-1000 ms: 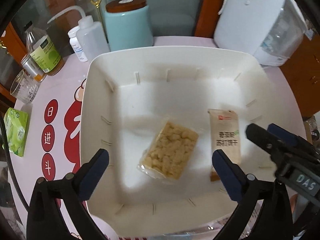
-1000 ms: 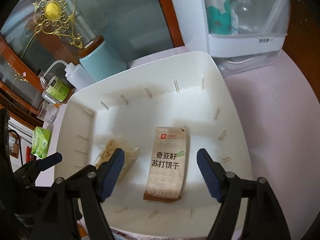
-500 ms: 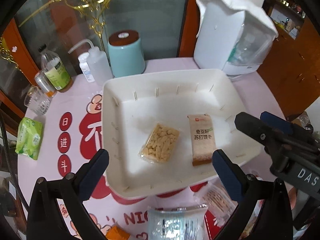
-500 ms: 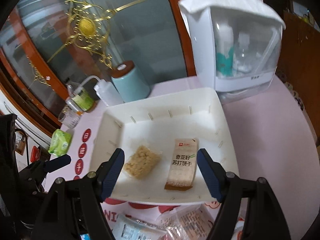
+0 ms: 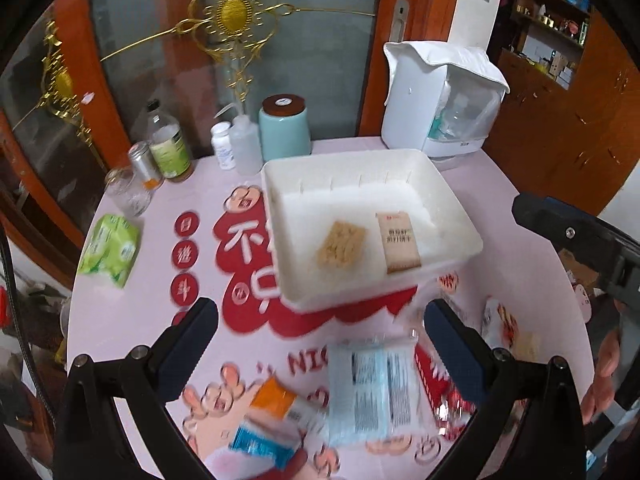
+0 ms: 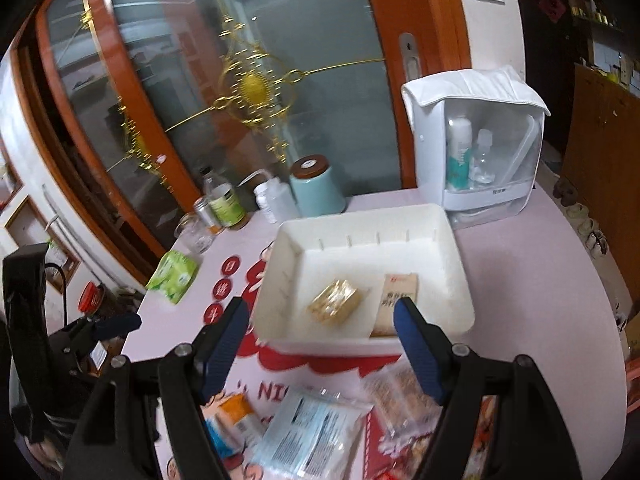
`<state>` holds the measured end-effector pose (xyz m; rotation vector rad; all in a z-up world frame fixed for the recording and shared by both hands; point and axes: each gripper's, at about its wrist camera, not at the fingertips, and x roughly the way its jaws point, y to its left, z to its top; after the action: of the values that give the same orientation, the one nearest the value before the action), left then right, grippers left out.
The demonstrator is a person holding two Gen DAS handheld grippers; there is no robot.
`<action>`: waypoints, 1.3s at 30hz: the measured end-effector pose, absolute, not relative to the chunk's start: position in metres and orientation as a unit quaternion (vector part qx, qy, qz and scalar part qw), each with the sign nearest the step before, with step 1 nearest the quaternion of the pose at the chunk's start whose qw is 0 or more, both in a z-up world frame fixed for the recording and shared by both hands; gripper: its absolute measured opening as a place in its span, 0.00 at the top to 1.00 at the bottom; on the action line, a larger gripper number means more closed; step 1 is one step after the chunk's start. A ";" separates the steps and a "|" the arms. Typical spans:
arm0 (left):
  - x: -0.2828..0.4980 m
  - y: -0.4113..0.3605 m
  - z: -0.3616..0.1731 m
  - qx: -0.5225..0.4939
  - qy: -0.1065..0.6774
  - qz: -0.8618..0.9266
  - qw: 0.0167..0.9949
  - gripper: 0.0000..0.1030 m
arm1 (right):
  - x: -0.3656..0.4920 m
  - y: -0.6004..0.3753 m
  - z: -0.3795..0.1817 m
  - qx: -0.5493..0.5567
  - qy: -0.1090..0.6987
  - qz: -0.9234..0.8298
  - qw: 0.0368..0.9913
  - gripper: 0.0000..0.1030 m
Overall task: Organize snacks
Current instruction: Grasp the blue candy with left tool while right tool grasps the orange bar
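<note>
Snacks are in two places on the pink table (image 5: 520,208). From the left side we see first a green tissue pack (image 5: 109,250), then some bottles and a teal canister (image 5: 285,125) along the back edge. Near the middle stands the white bin (image 5: 460,216), and inside it two packets lie side by side without touching: a clear rice cracker packet (image 5: 341,244) on the left and a beige biscuit packet (image 5: 399,242) on the right. In front of the bin, loose on the table, we see an orange packet (image 5: 276,398), a pale blue packet (image 5: 370,388) and, more to the right, a clear packet of bars (image 6: 404,400). Behind the bin at the right stands a white organizer box (image 5: 444,100).

Our left gripper (image 5: 320,344) has its jaws wide apart and nothing between them. Our right gripper (image 6: 320,340) has also its jaws far apart and holds nothing. Both are above the loose packets, apart from them.
</note>
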<state>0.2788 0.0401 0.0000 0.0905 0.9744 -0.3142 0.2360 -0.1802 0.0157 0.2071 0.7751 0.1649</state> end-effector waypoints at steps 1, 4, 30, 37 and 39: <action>0.268 0.051 0.001 0.037 0.467 -0.151 0.870 0.01 | 0.230 -0.177 0.014 0.099 0.378 0.083 0.917 0.27; 0.243 0.075 -0.002 0.038 0.468 -0.140 0.872 0.01 | 0.206 -0.160 0.005 0.091 0.390 0.097 0.911 0.27; 0.155 0.178 -0.194 -0.125 0.590 0.062 0.795 0.04 | 0.207 -0.016 -0.159 -0.084 0.515 0.222 0.823 0.39; 0.157 0.200 -0.211 -0.177 0.585 0.107 0.784 0.04 | 0.220 0.010 -0.212 -0.135 0.550 0.271 0.779 0.53; 0.161 0.200 -0.215 -0.184 0.585 0.110 0.782 0.04 | 0.220 0.012 -0.223 -0.142 0.557 0.274 0.771 0.59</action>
<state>0.1606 0.1999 -0.2145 -0.3983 1.2625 0.2376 0.2203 0.0116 -0.2228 -0.3083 1.2089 0.5940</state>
